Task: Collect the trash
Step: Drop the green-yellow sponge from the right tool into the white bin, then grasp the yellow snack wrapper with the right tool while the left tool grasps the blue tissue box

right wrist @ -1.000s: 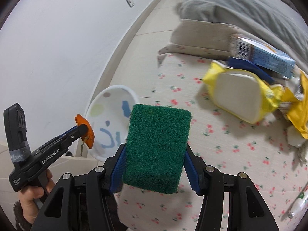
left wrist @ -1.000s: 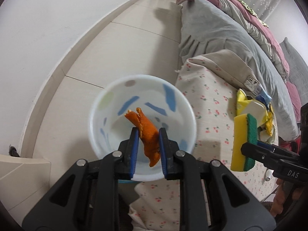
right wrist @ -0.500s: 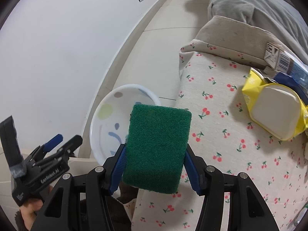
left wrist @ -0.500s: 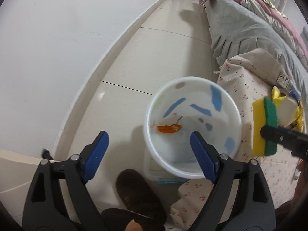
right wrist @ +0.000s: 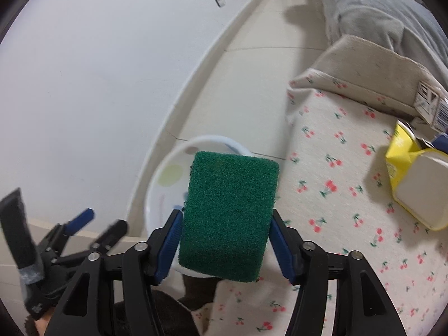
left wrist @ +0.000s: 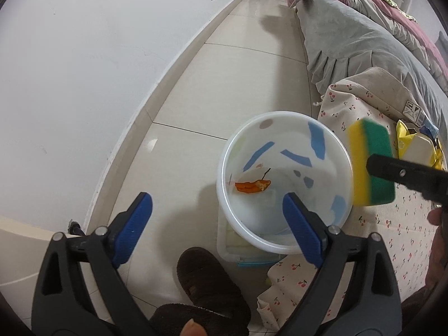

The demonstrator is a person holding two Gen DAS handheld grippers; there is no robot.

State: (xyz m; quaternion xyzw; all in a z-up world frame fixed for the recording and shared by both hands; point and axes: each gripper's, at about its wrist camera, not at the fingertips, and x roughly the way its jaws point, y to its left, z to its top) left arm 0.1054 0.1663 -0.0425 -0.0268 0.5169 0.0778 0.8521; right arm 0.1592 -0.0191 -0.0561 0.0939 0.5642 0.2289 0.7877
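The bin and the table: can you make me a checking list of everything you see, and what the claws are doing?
Surface: cherry-print cloth over the table.
Job's things: orange peel lying inside white bin; green-and-yellow sponge.
Clutter: yellow packet, boxes behind it.
Grippers: left claw open, empty, above the bin; right claw shut on the sponge.
Cables: nothing seen.
Surroundings: tiled floor, white wall, grey bed cover, dark slipper.

Left gripper (left wrist: 217, 222), closed on the orange peel (left wrist: 252, 186) one second earlier, now stands wide apart; the peel lies on the bin (left wrist: 282, 247) floor. The sponge (left wrist: 372, 162), clamped in the right gripper (right wrist: 225, 242), has shifted over the bin's rim.
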